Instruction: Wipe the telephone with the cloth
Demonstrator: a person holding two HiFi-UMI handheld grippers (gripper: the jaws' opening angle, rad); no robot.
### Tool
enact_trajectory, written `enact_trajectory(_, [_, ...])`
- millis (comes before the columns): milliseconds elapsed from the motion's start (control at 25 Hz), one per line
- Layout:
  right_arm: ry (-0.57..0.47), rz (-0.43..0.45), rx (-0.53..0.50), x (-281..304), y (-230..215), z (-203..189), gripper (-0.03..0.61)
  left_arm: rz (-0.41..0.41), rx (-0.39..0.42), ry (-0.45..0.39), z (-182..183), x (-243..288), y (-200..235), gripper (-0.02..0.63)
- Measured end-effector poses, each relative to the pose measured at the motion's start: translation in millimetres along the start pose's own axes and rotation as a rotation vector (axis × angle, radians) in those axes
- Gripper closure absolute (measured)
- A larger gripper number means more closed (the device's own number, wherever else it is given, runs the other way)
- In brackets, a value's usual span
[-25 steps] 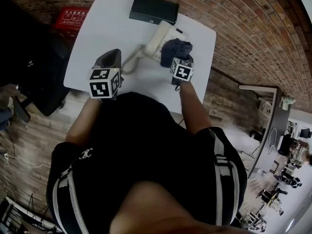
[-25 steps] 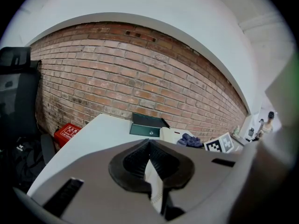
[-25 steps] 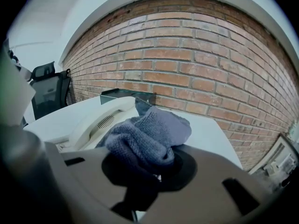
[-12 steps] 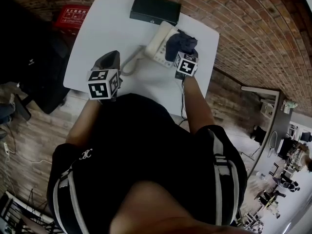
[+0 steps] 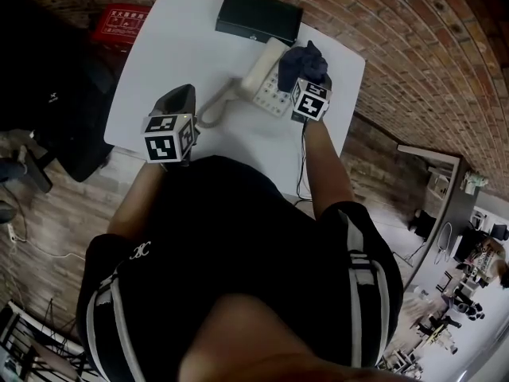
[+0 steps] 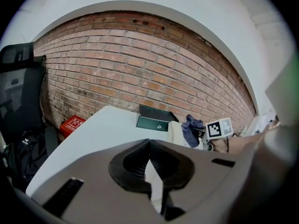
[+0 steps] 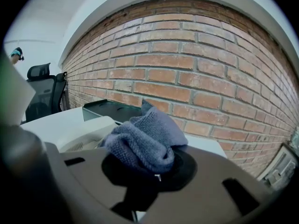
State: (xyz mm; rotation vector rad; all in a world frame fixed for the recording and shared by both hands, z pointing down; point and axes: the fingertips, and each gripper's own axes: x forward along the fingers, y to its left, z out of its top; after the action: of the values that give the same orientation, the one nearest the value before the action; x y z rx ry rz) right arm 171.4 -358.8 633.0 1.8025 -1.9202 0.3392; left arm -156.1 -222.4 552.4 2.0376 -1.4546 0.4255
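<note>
The cream telephone [image 5: 264, 78] lies on the white table [image 5: 167, 46], with its coiled cord [image 5: 213, 110] curling off to the left. My right gripper [image 5: 307, 78] is shut on a dark blue cloth [image 5: 306, 60], holding it bunched over the phone's far right end. In the right gripper view the cloth [image 7: 145, 141] fills the jaws of the right gripper [image 7: 149, 166], and the telephone [image 7: 88, 132] lies left of it. My left gripper [image 5: 181, 98] hovers near the table's front left with its jaws shut and nothing in them, apart from the phone; the same left gripper [image 6: 149, 146] looks toward the telephone [image 6: 176, 133] and the cloth [image 6: 191, 127].
A black flat box [image 5: 258, 16] sits at the table's far edge behind the phone. A brick wall [image 7: 196, 73] runs close behind the table. A red box [image 5: 119, 24] stands on the floor at the left, next to a black chair [image 6: 18, 78].
My right gripper has carried the cloth across the phone toward the far right. The left gripper has stayed where it was.
</note>
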Motion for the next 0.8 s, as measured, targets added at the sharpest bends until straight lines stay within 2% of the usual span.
enact_trajectory(120, [-0.014, -0.011, -0.013, 8.4, -3.0, 16.1, 0.523, 0.009, 0.001, 0.006, 0.2, 2.1, 2.0, 0.621])
enact_trajectory(400, [0.047, 0.01, -0.076, 30.4, 10.1, 21.2, 0.525, 0.023, -0.003, 0.003, 1.0, 2.2, 4.1, 0.621])
enact_trajectory(480, [0.056, 0.024, -0.125, 30.6, 13.7, 22.2, 0.525, 0.026, -0.009, 0.003, 1.4, 2.3, 4.5, 0.621])
enact_trajectory(640, [0.059, 0.072, -0.297, 24.0, 39.4, 25.7, 0.525, 0.026, -0.007, -0.003, 2.1, -0.6, 2.7, 0.621])
enact_trajectory(800, [0.06, 0.103, -0.329, 20.2, 64.2, 20.0, 0.524, 0.022, -0.003, -0.013, 0.8, -4.5, 1.1, 0.621])
